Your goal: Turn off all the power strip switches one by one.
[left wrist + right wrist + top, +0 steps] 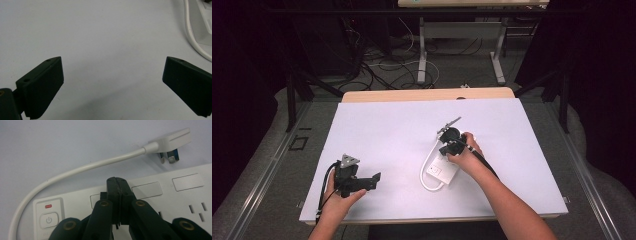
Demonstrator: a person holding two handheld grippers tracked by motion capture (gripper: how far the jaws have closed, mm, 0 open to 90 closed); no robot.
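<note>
Grippers sat well apart on the white bench (392, 135) in the high view: the left gripper (374, 179) at about 7 o'clock with its jaws spread and empty, the right gripper (447, 150) near centre, over the power strip (441, 171), whose white cable (426, 170) looped at its 9 o'clock side. From the left gripper (112, 75) view, both jaws stood wide over bare bench, cable (193, 40) at 2 o'clock. From the right gripper (118, 186) view, the jaws were pressed together above the power strip (160, 195); its power button (49, 220) lay at 8 o'clock, its plug (172, 141) at 2 o'clock.
</note>
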